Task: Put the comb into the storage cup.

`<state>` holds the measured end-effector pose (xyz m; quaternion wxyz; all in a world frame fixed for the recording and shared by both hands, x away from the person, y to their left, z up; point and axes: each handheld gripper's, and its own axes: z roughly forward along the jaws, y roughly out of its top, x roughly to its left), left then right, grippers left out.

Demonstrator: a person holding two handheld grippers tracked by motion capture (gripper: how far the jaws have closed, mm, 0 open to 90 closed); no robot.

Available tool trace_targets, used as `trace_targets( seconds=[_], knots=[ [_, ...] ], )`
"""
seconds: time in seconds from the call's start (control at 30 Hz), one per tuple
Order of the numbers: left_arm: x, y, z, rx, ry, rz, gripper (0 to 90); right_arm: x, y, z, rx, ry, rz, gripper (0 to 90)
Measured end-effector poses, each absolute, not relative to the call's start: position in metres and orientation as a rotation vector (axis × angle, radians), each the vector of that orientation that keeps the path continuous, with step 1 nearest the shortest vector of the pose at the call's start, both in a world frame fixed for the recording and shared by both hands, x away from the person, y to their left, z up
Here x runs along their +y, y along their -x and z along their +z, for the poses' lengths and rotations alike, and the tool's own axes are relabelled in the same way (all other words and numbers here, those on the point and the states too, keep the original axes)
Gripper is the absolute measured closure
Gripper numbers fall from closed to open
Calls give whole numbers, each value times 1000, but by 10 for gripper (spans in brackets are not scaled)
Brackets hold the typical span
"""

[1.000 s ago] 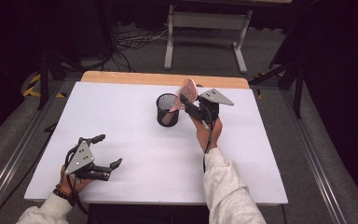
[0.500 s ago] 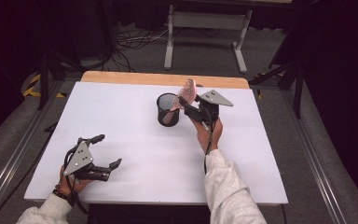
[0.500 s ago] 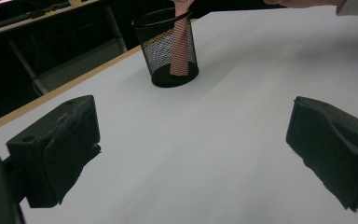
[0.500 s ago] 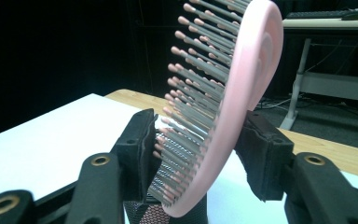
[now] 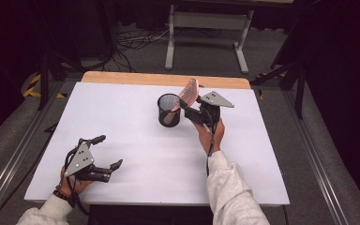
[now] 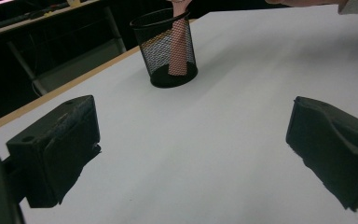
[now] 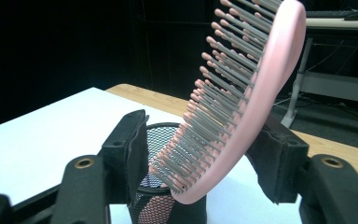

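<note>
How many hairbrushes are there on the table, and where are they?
1. The pink hairbrush stands with its handle inside the black mesh cup near the middle of the white table, its head leaning between the jaws of the right gripper. Nothing else seems hidden in the cup.

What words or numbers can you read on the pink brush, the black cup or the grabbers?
None: there is no readable text in these pictures.
The pink hairbrush shows only bristles and a plain back.
The black mesh cup carries no label.
The right gripper and left gripper show bare black jaws and plain grey plates.
The white table has no markings.
</note>
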<state>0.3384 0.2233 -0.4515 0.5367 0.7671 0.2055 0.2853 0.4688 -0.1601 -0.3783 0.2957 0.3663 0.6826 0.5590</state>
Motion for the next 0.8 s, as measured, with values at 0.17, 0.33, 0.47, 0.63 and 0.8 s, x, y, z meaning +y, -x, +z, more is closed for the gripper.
trace_targets(
  seconds=[0.17,0.33,0.47,0.63,0.8],
  knots=[
    [224,-339,-452,491,-1826,678,37,-161,-469,-379,1808,-981,1480,387],
    [223,-338,-452,487,-1826,681,38,-162,-467,-380,1809,-986,1481,385],
    [223,-338,-452,490,-1826,680,38,-163,-466,-380,1812,-982,1478,386],
    [222,-339,-452,486,-1830,681,38,-163,-465,-381,1816,-974,1472,386],
    [223,-338,-451,485,-1832,684,38,-163,-462,-382,1817,-965,1471,381]
  ],
)
